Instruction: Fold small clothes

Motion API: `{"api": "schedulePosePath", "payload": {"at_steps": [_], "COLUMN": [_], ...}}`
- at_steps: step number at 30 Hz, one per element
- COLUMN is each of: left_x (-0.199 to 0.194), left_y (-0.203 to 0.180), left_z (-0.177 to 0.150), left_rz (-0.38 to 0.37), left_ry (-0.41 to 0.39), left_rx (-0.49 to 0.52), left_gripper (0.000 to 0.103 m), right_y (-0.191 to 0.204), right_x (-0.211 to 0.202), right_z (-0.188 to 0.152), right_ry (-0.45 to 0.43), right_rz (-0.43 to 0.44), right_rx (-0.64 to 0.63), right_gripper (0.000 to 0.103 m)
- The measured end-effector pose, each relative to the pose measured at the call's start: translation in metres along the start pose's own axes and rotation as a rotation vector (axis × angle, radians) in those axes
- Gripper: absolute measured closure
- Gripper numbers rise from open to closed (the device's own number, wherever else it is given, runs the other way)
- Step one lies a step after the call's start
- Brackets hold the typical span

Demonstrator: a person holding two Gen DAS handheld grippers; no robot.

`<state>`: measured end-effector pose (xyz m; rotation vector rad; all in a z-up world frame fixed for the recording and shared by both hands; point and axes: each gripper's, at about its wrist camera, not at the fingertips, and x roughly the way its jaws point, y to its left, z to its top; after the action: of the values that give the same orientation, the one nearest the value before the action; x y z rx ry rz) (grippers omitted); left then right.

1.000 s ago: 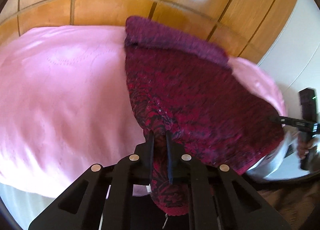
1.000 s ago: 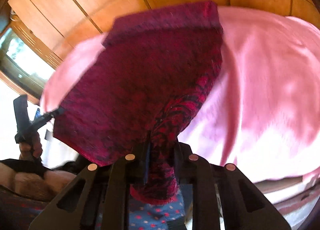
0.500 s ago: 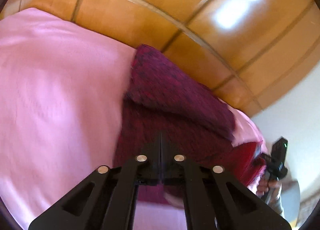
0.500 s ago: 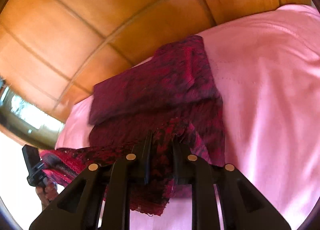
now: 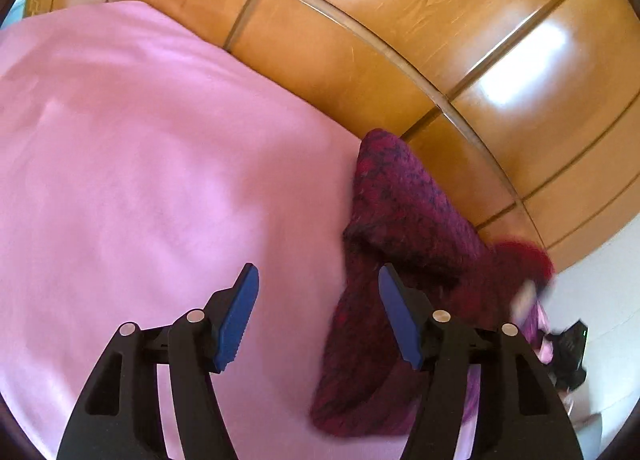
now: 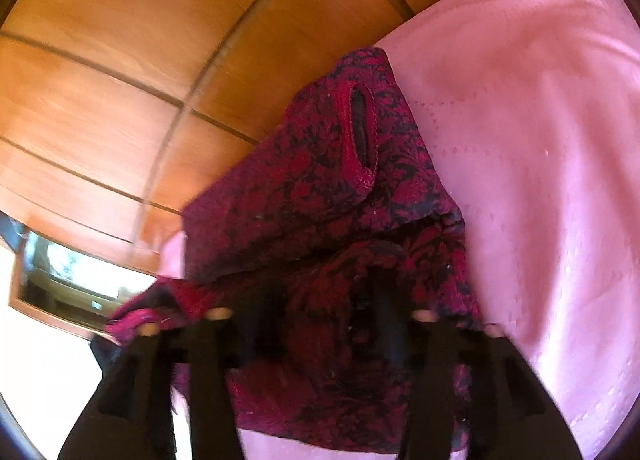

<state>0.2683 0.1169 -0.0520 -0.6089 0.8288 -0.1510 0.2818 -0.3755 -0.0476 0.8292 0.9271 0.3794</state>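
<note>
Fold laid; left gripper point(image 5: 318, 314) jaws released, garment point(image 5: 400, 244) beside them. Right gripper point(image 6: 316, 324) jaws blurred, cannot tell. Next: regrasp an edge.

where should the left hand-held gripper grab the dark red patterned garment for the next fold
Probably the dark red patterned garment at its near left corner, low on the pink bedsheet. It lies flat and already doubled over, that edge free. The open left hand-held gripper would come in from the left, low, one finger sliding under.

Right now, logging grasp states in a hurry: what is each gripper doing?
Left gripper: open, holding nothing, beside the dark red patterned knit garment.
Right gripper: blurred against the garment; cannot tell.
</note>
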Motion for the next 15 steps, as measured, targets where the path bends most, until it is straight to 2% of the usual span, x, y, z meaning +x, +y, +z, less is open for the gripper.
{"api": "schedulePosePath", "payload": {"at_steps": [1,2,4,5,7,9,10,11,12,13,14,15], "left_x": [-0.006,-0.015,-0.02,-0.02,-0.014,-0.004,0.002,0.01,0.017,0.026,0.033,0.037], "left_y": [0.002,0.004,0.001,0.0,-0.001,-0.006,-0.008,-0.011,-0.013,-0.015,-0.018,-0.021], "left_z": [-0.007,-0.017,-0.033,-0.043,-0.054,-0.063,-0.065,-0.066,-0.066,-0.064,-0.064,-0.062], "left_rz": [-0.02,-0.038,-0.044,-0.057,-0.088,-0.107,-0.111,-0.125,-0.133,-0.141,-0.157,-0.154], "left_ry": [-0.002,-0.006,0.003,0.026,0.068,0.097,0.107,0.124,0.133,0.151,0.163,0.17], "left_rx": [0.017,0.057,0.12,0.134,0.139,0.149,0.15,0.15,0.144,0.129,0.123,0.124], "left_gripper": [0.042,0.042,0.037,0.034,0.034,0.034,0.034,0.039,0.053,0.06,0.078,0.084], "right_y": [-0.002,-0.004,-0.013,-0.016,-0.019,-0.017,-0.014,-0.013,-0.009,-0.005,-0.003,0.001], "right_x": [-0.008,-0.021,-0.041,-0.049,-0.06,-0.06,-0.058,-0.056,-0.051,-0.041,-0.031,-0.023], "right_z": [-0.001,-0.003,-0.008,-0.012,-0.025,-0.04,-0.049,-0.056,-0.062,-0.069,-0.073,-0.077], "right_ry": [-0.037,-0.102,-0.15,-0.16,-0.162,-0.13,-0.108,-0.094,-0.075,-0.045,-0.03,-0.03], "right_rz": [0.005,-0.016,0.014,0.011,-0.03,-0.071,-0.103,-0.13,-0.158,-0.185,-0.22,-0.269], "right_rx": [0.014,0.034,0.063,0.062,0.021,-0.041,-0.087,-0.122,-0.16,-0.207,-0.237,-0.269], "right_gripper": [0.008,0.004,0.004,0.004,0.004,0.009,0.016,0.026,0.031,0.041,0.043,0.045]}}
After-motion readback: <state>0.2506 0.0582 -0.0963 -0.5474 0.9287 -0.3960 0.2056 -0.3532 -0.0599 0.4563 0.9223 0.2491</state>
